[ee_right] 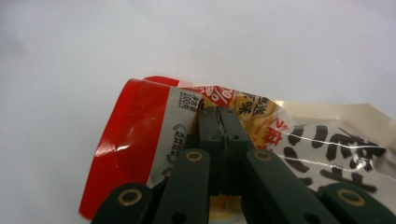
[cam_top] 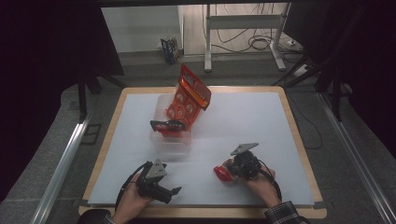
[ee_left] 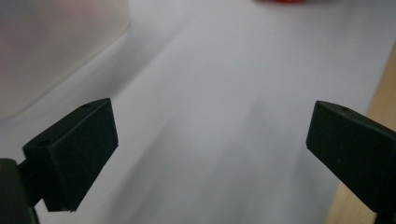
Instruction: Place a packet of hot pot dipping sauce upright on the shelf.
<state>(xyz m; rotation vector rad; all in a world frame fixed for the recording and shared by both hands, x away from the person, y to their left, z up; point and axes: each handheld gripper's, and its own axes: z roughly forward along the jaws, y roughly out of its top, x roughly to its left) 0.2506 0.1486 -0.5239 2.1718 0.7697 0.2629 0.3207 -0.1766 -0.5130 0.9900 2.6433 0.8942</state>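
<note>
— White sheet over the wooden table (cam_top: 299, 140), clear plastic bin (cam_top: 170, 135) in the middle with orange packs leaning inside.
— And the tools?
— Left gripper (cam_top: 169, 191) spread wide over bare sheet. Right gripper (cam_top: 229, 171) pinches the red snack packet (ee_right: 140, 140), low at the near edge.

red, cream and black-lettered snack packet (ee_right: 261, 135), orange-red pack (cam_top: 189, 100), white mat (cam_top: 243, 126), black fingers (ee_right: 219, 126).
</note>
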